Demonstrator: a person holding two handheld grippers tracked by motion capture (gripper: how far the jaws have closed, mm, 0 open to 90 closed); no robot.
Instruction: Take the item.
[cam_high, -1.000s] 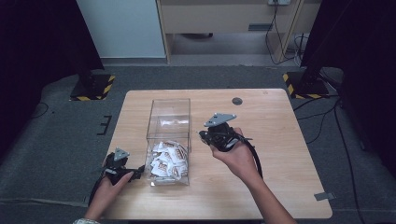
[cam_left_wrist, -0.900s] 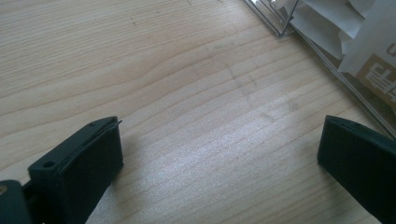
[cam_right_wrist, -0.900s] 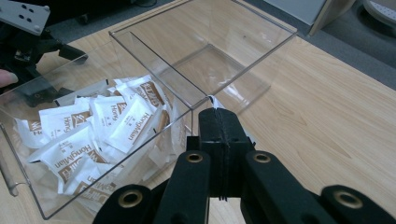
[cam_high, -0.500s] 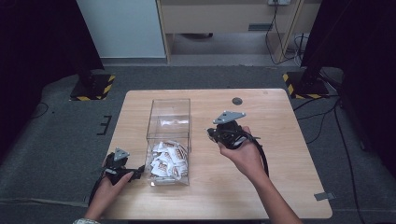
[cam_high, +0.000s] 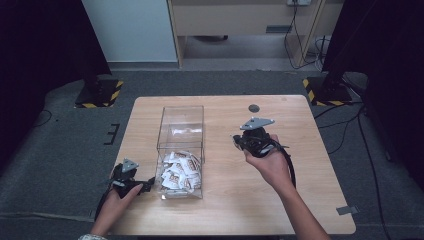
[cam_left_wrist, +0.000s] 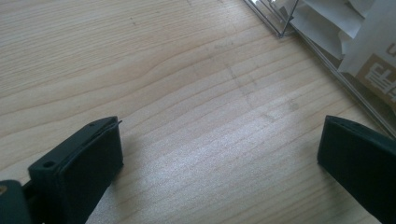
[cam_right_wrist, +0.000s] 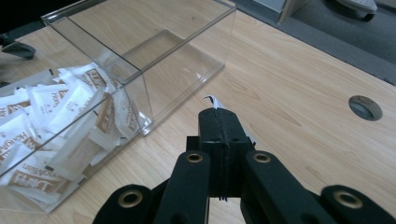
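While my left gripper (cam_high: 148, 184) sits low on the table (cam_high: 300, 210) at the near left corner of the clear box (cam_high: 181, 117), its jaws stand wide with nothing but bare wood between them, one pad almost at the box wall. Moving right, the sachets (cam_high: 177, 172) are piled in the near compartment of that box; the far compartment looks bare.

Further right, my right gripper (cam_right_wrist: 217, 113) hangs above the table beside the box, jaws pressed together on one sachet (cam_right_wrist: 213, 100), only a white corner sticking out past the tips.

My worry is that the pinch looks thin. If I swing the hand fast or tilt it, I reckon the sachet could slide out and drop somewhere I don't want it. Also, the box walls are see-through and tall, so it would be easy to clip the rim or the divider on the next reach and shove the whole box, and the left gripper isn't actually holding it steady.

Otherwise there's just a round cable hole (cam_right_wrist: 365, 107) in the table behind, well apart from everything, nothing blocking.
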